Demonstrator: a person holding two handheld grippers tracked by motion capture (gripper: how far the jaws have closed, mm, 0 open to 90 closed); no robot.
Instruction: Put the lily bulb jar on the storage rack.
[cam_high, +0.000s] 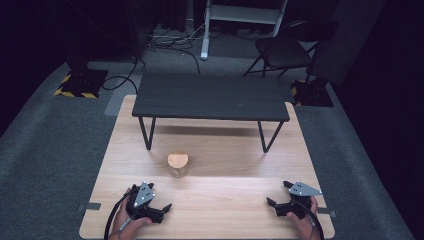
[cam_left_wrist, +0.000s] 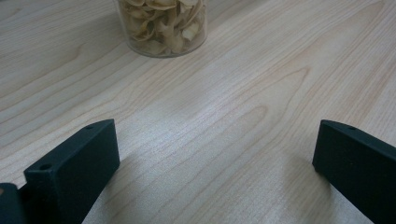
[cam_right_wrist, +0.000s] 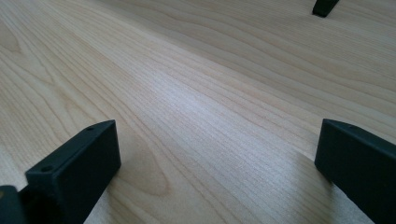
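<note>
Both grippers, left (cam_high: 156, 207) and right (cam_high: 278, 204), rest spread wide and empty. At twelve o'clock, the clear chip-filled jar (cam_left_wrist: 162, 25) with wooden lid (cam_high: 177, 160) looks light, rigid, slippery: grasp mid-wall.

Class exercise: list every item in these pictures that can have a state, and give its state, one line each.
Jar: upright on the wooden table, wooden lid on, filled with pale chips, untouched.
Left gripper: open, holding nothing, low over the table.
Right gripper: open, holding nothing, low over the table.
Small black table: standing on the far half of the wooden table, top bare.
Folding chair: unfolded, unoccupied.
</note>
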